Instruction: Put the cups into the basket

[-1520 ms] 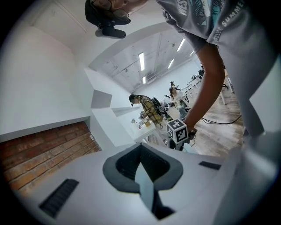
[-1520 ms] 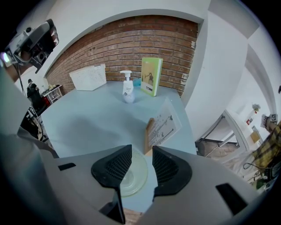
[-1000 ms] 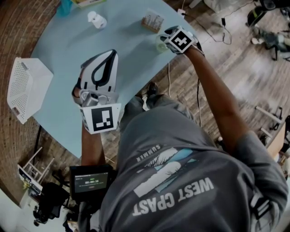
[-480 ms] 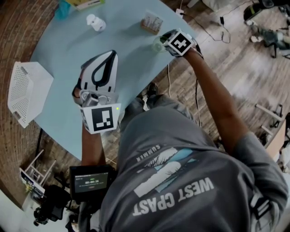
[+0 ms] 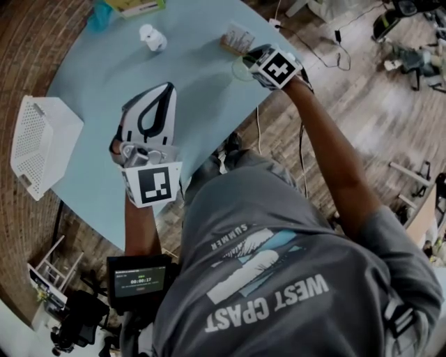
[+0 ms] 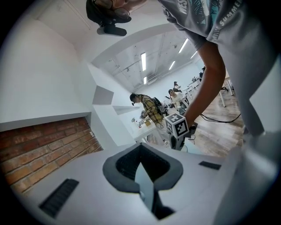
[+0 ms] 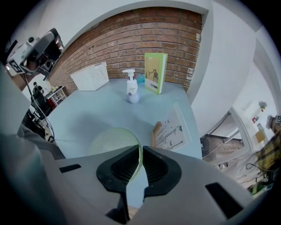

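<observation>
A white pump bottle (image 7: pixel 130 89) stands on the light-blue table (image 5: pixel 97 90) just in front of an upright green book (image 7: pixel 156 72), with a small teal thing (image 7: pixel 140 79) beside them. Nearer the table's edge sits a clear printed card stand on a wooden base (image 7: pixel 170 128), and a red brick wall (image 7: pixel 131 35) rises behind. Cables (image 5: pixel 320 43) trail over the wood floor (image 5: pixel 362 118), and a small dark screen (image 5: pixel 139 280) sits low beside the table.

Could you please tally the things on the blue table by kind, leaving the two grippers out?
Pale green cup, gripped by the right gripper: 1
White basket: 1
Pump bottle: 1
Green book: 1
Printed card in a wooden stand: 1
Teal object, kind unclear: 1
Total: 6
</observation>
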A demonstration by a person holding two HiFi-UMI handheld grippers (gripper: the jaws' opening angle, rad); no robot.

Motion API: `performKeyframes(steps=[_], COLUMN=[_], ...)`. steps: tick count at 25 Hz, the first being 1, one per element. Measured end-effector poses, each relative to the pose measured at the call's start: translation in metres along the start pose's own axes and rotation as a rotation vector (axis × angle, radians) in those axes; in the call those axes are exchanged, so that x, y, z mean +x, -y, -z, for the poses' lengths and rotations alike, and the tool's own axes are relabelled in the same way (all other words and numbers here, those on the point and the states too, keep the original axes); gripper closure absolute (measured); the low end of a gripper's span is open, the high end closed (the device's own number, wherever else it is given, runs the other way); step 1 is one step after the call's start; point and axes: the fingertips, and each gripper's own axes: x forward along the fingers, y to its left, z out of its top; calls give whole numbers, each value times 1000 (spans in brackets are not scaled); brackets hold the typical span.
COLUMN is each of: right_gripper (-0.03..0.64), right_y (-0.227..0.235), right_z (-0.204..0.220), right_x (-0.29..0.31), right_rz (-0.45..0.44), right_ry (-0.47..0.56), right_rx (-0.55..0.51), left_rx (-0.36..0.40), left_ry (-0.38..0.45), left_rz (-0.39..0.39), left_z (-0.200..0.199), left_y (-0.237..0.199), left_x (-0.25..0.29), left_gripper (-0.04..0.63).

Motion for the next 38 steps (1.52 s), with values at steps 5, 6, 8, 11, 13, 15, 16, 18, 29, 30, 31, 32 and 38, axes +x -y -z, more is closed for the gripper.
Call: performKeyframes(steps=[5, 6, 8, 11, 13, 15, 16, 18, 29, 30, 31, 32, 38], right_gripper=[577, 577, 577, 577, 577, 577, 577, 577, 577, 577, 577, 577, 577], right_y=[-1, -2, -4, -7, -9, -11, -12, -18, -57, -61, -65, -69, -95], right_z=[-27, -33, -46, -65, -78, -92, -99, -115, -194, -202, -210, -218, -264], right_x=[-8, -9, -12, -14, -15, -16, -17, -17, -22, -22, -21, -21, -19], right_rz=[21, 23, 28, 34, 44, 53, 55, 52, 38, 37, 36, 35, 25], right_ry=[17, 21, 29, 41, 44, 46, 50, 64, 123, 128, 133, 138, 164], right_rx=[-30, -36, -52, -77, -97, -118, -130, -150, -262, -271, -281, -291, -348], left_rx=[-15, -18, -24, -35, -39, -44, -48, -56, -77, -78, -79, -80, -86], left_ry=[2, 2, 0, -5, -7, -11, -14, -20, -43, -43, -43, -43, -52], left_rz=[-14, -18, -28, -45, -60, -76, -85, -102, -197, -204, -213, -224, -278], left_z=[11, 13, 18, 26, 33, 40, 43, 50, 80, 83, 86, 88, 103], left_y=[-10, -13, -18, -27, -34, -41, -45, -53, -83, -86, -90, -95, -116], left_x=[-8, -10, -14, -21, -26, -32, -35, -41, -83, -88, -92, -96, -119], left_gripper=[595, 595, 595, 594, 595, 594, 595, 595, 595, 595, 594, 595, 595])
